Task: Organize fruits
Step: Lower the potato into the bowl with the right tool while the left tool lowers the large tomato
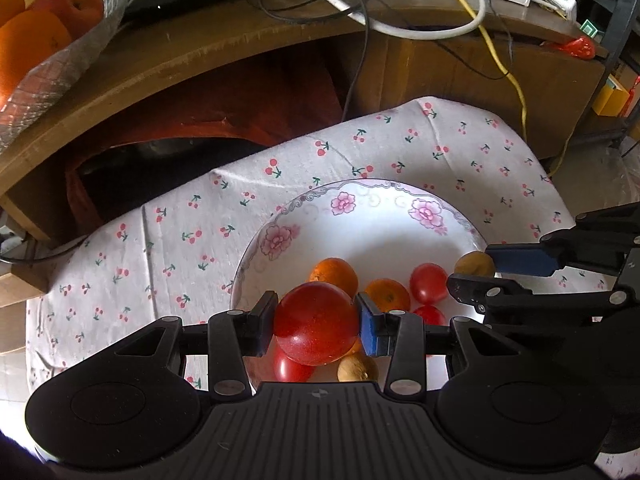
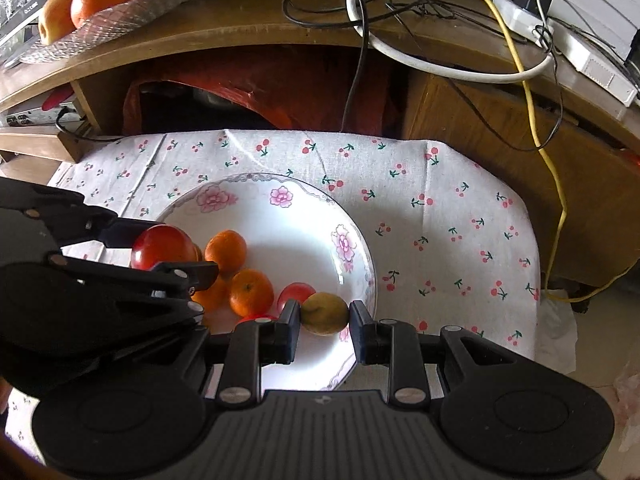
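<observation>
Item one, nearest me: left gripper [image 1: 316,322], fingers [image 1: 262,320] closed on a large red fruit [image 1: 316,322], pads pressing its two sides at about mid-height. It hangs just above the near part of the flowered plate [image 1: 360,216], over a small red fruit [image 1: 290,368] and a walnut-like piece [image 1: 357,367].

Item two: right gripper [image 2: 325,318], fingers [image 2: 290,326] set narrow around a yellow-brown fruit [image 2: 325,314] at the plate's right rim. The left pad looks to touch it; a sliver of gap shows at the right pad, so I judge it bracketed, not yet firmly held.

Item three, mid-plate: tangerines [image 2: 226,250] and more small red fruits [image 2: 296,294], bunched close to both sets of fingers.

Item four, beyond: cherry-print cloth [image 2: 440,208] over the desk; further back a wooden shelf with cables [image 2: 532,92] and a glass dish [image 2: 132,4] of oranges (possibly the destination, I cannot be sure).

Handling note: I would keep steady pressure on the red fruit, lift straight up clear of its neighbours, and close the right fingers squarely before raising, as a round fruit may roll out.
</observation>
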{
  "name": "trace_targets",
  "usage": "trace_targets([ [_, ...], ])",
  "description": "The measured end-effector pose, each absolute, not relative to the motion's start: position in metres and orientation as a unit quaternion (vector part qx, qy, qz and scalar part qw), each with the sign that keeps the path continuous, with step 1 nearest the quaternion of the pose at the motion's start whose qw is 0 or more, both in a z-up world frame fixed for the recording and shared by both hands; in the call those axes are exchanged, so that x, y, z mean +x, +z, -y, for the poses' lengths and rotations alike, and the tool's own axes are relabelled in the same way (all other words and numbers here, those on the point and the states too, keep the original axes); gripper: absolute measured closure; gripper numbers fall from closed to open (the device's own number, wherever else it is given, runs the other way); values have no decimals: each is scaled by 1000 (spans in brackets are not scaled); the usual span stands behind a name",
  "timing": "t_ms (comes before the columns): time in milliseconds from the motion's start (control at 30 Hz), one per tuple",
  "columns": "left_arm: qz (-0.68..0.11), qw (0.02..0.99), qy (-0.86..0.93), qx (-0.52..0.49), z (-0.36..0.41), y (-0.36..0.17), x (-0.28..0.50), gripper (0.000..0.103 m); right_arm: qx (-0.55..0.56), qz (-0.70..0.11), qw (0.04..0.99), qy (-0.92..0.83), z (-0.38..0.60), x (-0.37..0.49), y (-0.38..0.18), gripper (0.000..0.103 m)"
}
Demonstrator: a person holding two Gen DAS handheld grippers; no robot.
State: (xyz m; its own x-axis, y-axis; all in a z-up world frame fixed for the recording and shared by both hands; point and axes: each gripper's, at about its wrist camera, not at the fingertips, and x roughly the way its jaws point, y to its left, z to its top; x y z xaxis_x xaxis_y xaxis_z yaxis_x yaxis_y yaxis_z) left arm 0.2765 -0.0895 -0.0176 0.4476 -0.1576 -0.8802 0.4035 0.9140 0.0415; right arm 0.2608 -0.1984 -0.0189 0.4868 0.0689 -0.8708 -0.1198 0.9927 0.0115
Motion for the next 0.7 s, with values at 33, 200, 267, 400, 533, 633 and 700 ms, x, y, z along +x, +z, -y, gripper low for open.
trace_targets([
  [33, -500, 841, -167, 121, 89, -19, 278, 54, -26, -504, 861, 55, 198, 262, -20, 74],
  [200, -498, 843, -164, 122, 88, -21, 282, 54, -25, -502, 863, 54, 198, 266, -23, 74],
  [267, -498, 843, -164, 121, 87, -22, 283, 54, -25, -501, 863, 53, 197, 267, -23, 74],
  [400, -496, 844, -161, 125, 87, -23, 283, 54, -22, -500, 864, 54, 197, 267, -25, 74],
  [533, -493, 846, -158, 128, 88, -24, 283, 54, -18, -498, 866, 52, 198, 268, -26, 74],
  [633, -490, 847, -158, 130, 88, -25, 282, 54, -16, -496, 867, 47, 198, 268, -28, 74],
  [700, -489, 848, -158, 131, 89, -25, 282, 54, -15, -494, 868, 46, 198, 269, -28, 74],
])
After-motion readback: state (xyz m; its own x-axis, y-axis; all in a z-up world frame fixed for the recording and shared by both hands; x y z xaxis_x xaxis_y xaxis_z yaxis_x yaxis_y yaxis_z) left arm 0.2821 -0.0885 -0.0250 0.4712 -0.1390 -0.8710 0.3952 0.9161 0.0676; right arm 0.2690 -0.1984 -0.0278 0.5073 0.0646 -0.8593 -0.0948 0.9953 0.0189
